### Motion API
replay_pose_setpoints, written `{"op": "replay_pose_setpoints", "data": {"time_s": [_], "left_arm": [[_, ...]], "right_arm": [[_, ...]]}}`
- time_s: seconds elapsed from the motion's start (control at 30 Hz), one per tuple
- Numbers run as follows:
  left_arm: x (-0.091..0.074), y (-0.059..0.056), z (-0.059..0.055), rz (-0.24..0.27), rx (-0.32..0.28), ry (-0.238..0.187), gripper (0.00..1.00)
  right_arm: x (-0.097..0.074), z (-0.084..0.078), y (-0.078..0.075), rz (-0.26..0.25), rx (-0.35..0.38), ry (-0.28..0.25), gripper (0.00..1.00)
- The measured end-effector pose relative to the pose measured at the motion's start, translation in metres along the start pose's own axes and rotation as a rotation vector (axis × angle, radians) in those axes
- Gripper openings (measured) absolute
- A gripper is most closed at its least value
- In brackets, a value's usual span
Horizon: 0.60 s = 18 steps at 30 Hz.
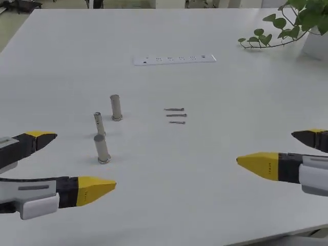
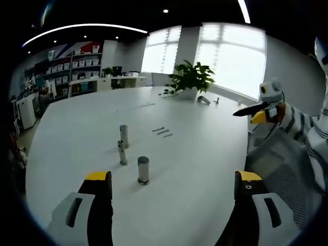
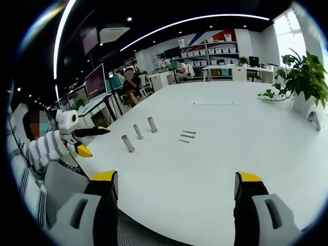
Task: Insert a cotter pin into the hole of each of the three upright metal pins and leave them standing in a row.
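Note:
Three grey metal pins stand upright left of the table's middle: the far one (image 1: 116, 107), the thin middle one (image 1: 99, 124) and the near one (image 1: 102, 148). In the left gripper view they are the far pin (image 2: 124, 136), the middle pin (image 2: 122, 152) and the near pin (image 2: 143, 170). To their right lie three small cotter pins (image 1: 176, 116) in a short column, also seen as cotter pins (image 2: 162, 132) and cotter pins (image 3: 185, 136). My left gripper (image 1: 72, 160) hovers open at the near left. My right gripper (image 1: 274, 149) hovers open at the near right. Neither holds anything.
A white power strip (image 1: 175, 60) lies farther back on the white table (image 1: 205, 169). A potted plant (image 1: 297, 23) trails leaves at the far right corner. The table's near edge runs close under both grippers. A person sits at a desk in the background of the right gripper view.

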<state>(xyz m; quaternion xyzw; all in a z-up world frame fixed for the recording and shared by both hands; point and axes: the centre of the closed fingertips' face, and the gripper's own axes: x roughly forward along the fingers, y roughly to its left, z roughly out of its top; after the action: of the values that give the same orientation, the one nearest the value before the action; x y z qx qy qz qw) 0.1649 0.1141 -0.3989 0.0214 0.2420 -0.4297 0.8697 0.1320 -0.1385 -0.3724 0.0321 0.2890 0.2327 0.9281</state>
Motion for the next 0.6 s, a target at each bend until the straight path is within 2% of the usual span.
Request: {"op": "replay_pose_setpoints", "data": {"time_s": [0.1,0.27,0.3,0.33,0.4,0.5,0.6], "left_arm": [[0.001,-0.006,-0.002,-0.009,-0.003,0.006,0.99],[-0.003,-0.011,-0.002,0.012,-0.016,-0.008,0.99],[-0.004,-0.009,-0.003,0.029,-0.011,-0.003,0.99],[-0.006,-0.004,-0.004,0.071,-0.004,0.012,0.99],[-0.007,-0.004,-0.003,0.082,-0.004,0.015,0.99],[-0.012,-0.006,0.004,0.1,-0.036,-0.011,0.99],[-0.015,-0.006,0.01,0.119,-0.041,-0.029,0.99]], "right_arm": [[0.001,0.003,-0.004,0.006,-0.013,0.006,0.93],[0.008,0.017,-0.013,0.029,-0.069,0.024,0.89],[0.009,0.021,-0.016,0.028,-0.08,0.017,0.86],[0.012,0.027,-0.018,0.033,-0.084,0.011,0.84],[0.019,0.035,-0.023,0.043,-0.082,0.012,0.84],[0.034,0.043,-0.028,0.078,-0.137,0.061,0.82],[0.05,0.049,-0.035,0.097,-0.167,0.091,0.8]]}}
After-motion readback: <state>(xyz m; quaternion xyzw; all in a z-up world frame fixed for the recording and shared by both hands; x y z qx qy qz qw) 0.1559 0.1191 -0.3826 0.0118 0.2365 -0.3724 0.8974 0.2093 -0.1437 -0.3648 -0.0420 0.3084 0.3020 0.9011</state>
